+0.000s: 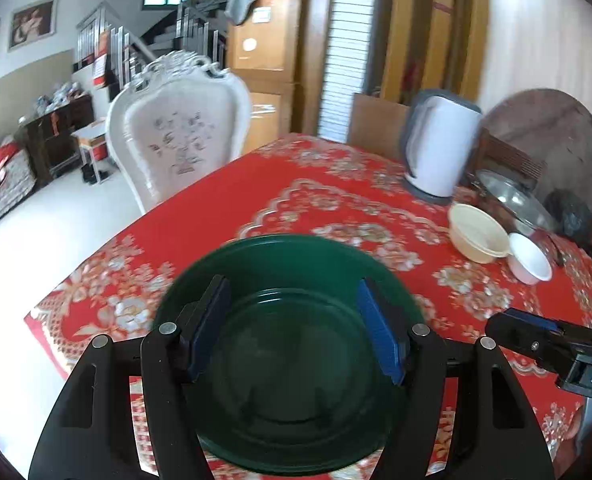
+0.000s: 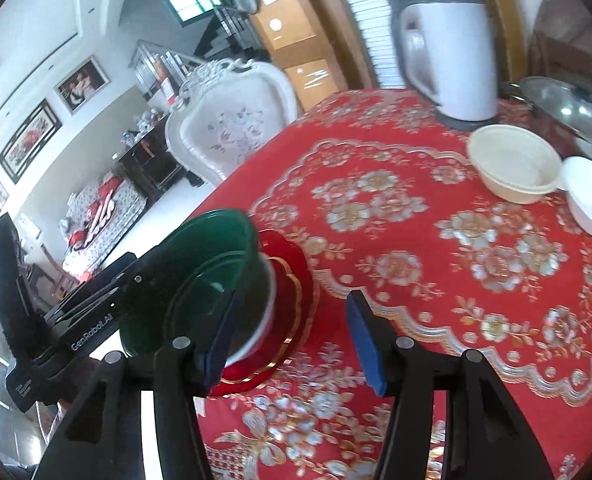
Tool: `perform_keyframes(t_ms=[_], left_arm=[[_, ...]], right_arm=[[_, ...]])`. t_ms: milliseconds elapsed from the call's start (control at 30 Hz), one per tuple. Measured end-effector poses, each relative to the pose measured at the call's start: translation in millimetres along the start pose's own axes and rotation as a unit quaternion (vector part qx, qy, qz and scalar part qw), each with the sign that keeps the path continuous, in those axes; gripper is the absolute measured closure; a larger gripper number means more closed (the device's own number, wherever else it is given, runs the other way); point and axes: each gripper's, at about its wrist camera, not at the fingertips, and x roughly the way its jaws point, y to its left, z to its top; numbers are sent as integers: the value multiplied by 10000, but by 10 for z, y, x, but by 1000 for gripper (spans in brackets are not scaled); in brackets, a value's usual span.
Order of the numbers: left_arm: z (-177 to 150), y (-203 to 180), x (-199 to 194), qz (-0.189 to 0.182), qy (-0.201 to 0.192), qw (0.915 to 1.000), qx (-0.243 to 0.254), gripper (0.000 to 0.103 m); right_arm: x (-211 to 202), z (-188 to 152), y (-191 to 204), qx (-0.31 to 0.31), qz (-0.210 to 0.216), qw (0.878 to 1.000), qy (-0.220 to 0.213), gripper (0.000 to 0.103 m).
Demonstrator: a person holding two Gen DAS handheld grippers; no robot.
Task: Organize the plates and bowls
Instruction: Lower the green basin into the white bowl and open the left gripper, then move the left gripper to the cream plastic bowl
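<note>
A dark green plate point(image 1: 292, 364) lies under my left gripper point(image 1: 294, 328), whose blue-padded jaws stand wide apart over it. In the right wrist view the green plate point(image 2: 212, 264) sits tilted on a white-rimmed bowl point(image 2: 270, 312) that rests on a red plate point(image 2: 296, 280), with the left gripper's body point(image 2: 96, 312) beside it. My right gripper point(image 2: 292, 332) is open and empty just right of this stack; it also shows in the left wrist view point(image 1: 535, 340). A cream bowl point(image 2: 513, 164) and a white bowl point(image 2: 591, 196) sit at the far right.
A white electric kettle point(image 2: 451, 60) stands at the table's far side, with a steel pot lid point(image 2: 571, 108) to its right. The red floral tablecloth point(image 2: 415, 264) covers the table. A white chair point(image 1: 176, 136) stands beyond the left edge.
</note>
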Motion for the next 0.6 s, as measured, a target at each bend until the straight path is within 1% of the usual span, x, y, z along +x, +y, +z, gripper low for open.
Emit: perform_keyframes(t_ms=[267,500,600], left_arm=[[13,-536,104,-368,84,9985,389,37],[-19,-1027,350,-727,378,9942,690,36],[-10,-1243,489,-978,578,9907,746,36]], right_arm=[[-268,-52,-450,373,-287,9988,-164,48],[-492,-113,-890,748,-578,9952,-259,47],[-593,-142,-1143,1001,-720,9918,-324,47]])
